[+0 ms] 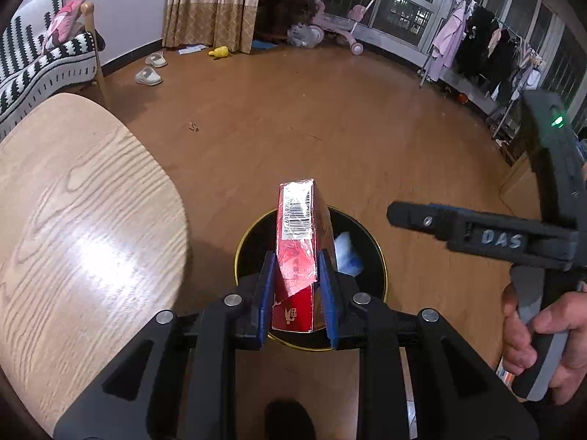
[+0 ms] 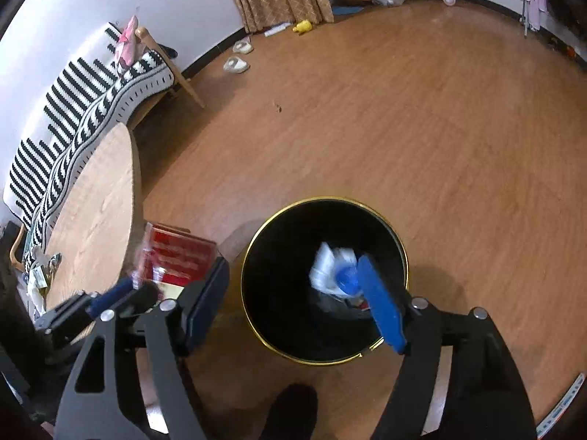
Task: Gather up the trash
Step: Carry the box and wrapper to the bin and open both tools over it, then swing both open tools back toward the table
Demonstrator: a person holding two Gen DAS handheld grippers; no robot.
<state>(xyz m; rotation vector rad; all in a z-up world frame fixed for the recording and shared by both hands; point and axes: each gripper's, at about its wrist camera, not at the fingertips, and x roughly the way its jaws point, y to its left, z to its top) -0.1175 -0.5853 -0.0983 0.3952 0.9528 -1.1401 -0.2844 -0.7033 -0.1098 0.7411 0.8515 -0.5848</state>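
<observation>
Nearly there: one piece binned, one to go.
The right gripper [image 2: 293, 300] hangs released above the bin [image 2: 398, 234], white wrapper [image 2: 330, 264] inside; the left gripper [image 1: 297, 293] clamps the red box [image 1: 299, 242], undropped.

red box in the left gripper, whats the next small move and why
Probably open the left gripper and let the red box drop. The gripper is shut on it, and in the left wrist view the box hangs over the mouth of the black bin. The right gripper is already open over the bin.
</observation>
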